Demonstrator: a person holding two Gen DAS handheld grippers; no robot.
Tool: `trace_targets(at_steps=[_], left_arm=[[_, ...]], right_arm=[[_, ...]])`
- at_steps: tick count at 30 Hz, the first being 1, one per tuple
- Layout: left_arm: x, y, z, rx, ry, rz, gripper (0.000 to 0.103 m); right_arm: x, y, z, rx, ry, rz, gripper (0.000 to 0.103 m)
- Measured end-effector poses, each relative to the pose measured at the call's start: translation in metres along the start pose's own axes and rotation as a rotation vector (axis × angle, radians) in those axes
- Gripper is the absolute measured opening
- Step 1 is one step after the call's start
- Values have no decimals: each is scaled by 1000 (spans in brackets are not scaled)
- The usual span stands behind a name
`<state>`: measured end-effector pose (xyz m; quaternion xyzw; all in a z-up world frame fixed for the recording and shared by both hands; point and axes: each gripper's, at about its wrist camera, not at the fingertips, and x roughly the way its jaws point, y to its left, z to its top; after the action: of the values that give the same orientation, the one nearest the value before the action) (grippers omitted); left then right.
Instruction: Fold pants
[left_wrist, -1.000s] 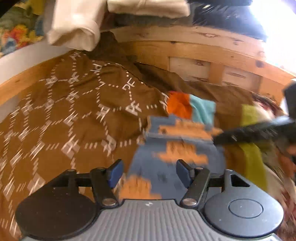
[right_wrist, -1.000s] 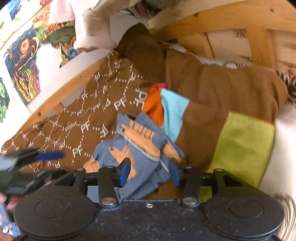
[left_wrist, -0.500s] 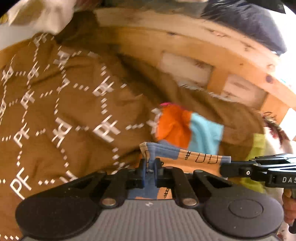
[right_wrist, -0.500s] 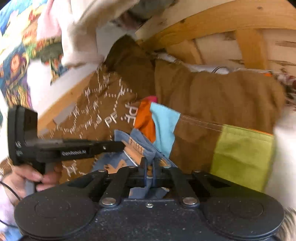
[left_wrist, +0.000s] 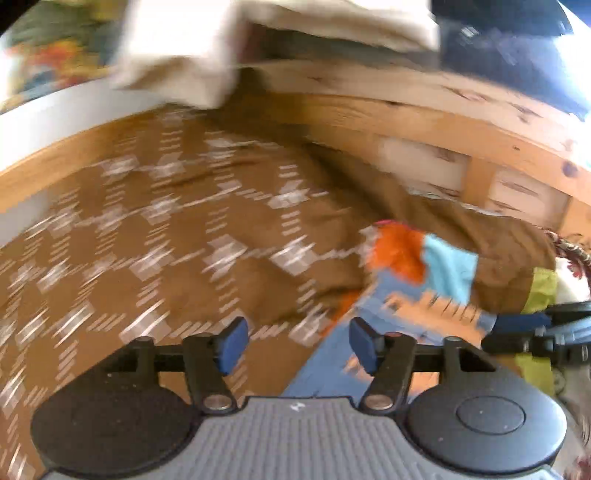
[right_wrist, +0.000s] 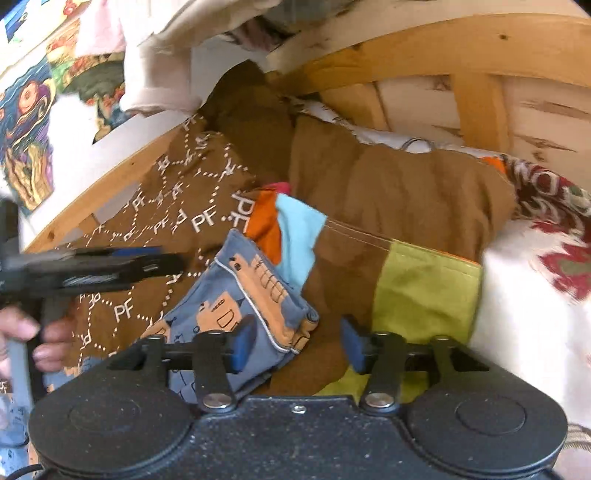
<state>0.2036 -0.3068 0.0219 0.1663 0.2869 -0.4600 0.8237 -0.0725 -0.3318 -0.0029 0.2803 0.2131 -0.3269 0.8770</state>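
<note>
Both jaws, pinching the fabric half a second ago, are now standing wide: left gripper (left_wrist: 295, 341), right gripper (right_wrist: 297, 343). The blue pants with orange prints (right_wrist: 251, 291) are lying released at lower centre on the brown patterned bedspread (right_wrist: 192, 206).

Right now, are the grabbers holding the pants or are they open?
Left gripper: open, holding nothing; the blue pants lie just past it.
Right gripper: open, holding nothing, pants beside its left finger.
</note>
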Motion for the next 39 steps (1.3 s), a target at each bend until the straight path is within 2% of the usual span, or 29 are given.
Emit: trace_targets(at_steps=[2, 3, 4, 5, 6, 8, 10, 11, 12, 13, 14, 15, 17, 19, 21, 23, 25, 29, 31, 33, 34, 35, 36, 37, 39], left_arm=[[-26, 8, -29, -42, 25, 64, 69], [-40, 9, -47, -59, 39, 104, 69], [-51, 11, -60, -71, 51, 137, 69], [-66, 13, -76, -86, 59, 171, 69], [-81, 16, -90, -100, 70, 202, 69], [-109, 31, -111, -133, 93, 258, 69], [-134, 54, -123, -166, 119, 334, 69], [-143, 68, -125, -181, 126, 373, 69], [-149, 84, -124, -201, 131, 405, 69], [-154, 100, -124, -230, 134, 440, 69], [-160, 117, -123, -257, 133, 463, 70], [-159, 132, -123, -280, 136, 476, 70], [-146, 156, -123, -301, 178, 470, 71], [-125, 175, -123, -290, 257, 439, 71], [-112, 183, -122, -268, 285, 405, 57], [-110, 185, -115, -257, 279, 373, 14], [-114, 182, -106, -219, 279, 412, 7], [-115, 178, -105, -197, 276, 474, 6], [-106, 179, -113, -215, 279, 477, 7], [-107, 175, -113, -221, 267, 495, 10], [-113, 170, -111, -214, 250, 506, 16], [-119, 163, -109, -201, 223, 519, 38], [-127, 155, -107, -187, 194, 538, 54], [-133, 148, -111, -179, 168, 556, 75], [-143, 135, -117, -164, 145, 577, 77]], right_arm=[[7, 2, 1, -6, 8, 14, 67], [9, 3, 1, 0, 8, 13, 62], [12, 4, 1, 7, 8, 6, 53], [15, 5, 0, 9, 4, -13, 26], [18, 4, -1, 13, 11, -42, 15], [16, -5, -3, 71, 2, -39, 14], [11, -1, -3, 53, 2, -63, 16], [8, 5, -3, 15, 2, -87, 23], [3, 12, -4, -24, -1, -109, 37], [-2, 20, -6, -76, -15, -137, 45], [-8, 30, -8, -141, -38, -152, 62], [-14, 43, -12, -227, -64, -158, 71], [-18, 66, -21, -368, -83, -124, 71], [-12, 87, -28, -458, -59, -31, 71], [0, 104, -34, -497, -18, 55, 71], [15, 118, -41, -518, 32, 123, 70], [27, 122, -48, -537, 69, 123, 68], [38, 108, -47, -493, 89, 39, 66], [41, 98, -46, -491, 82, -5, 66], [42, 93, -45, -497, 85, 12, 66], [38, 95, -44, -504, 70, 19, 67], [33, 99, -43, -529, 42, 28, 68], [25, 103, -42, -576, 5, 38, 69], [24, 107, -39, -611, -16, 44, 71], [23, 104, -34, -637, -18, 73, 73]])
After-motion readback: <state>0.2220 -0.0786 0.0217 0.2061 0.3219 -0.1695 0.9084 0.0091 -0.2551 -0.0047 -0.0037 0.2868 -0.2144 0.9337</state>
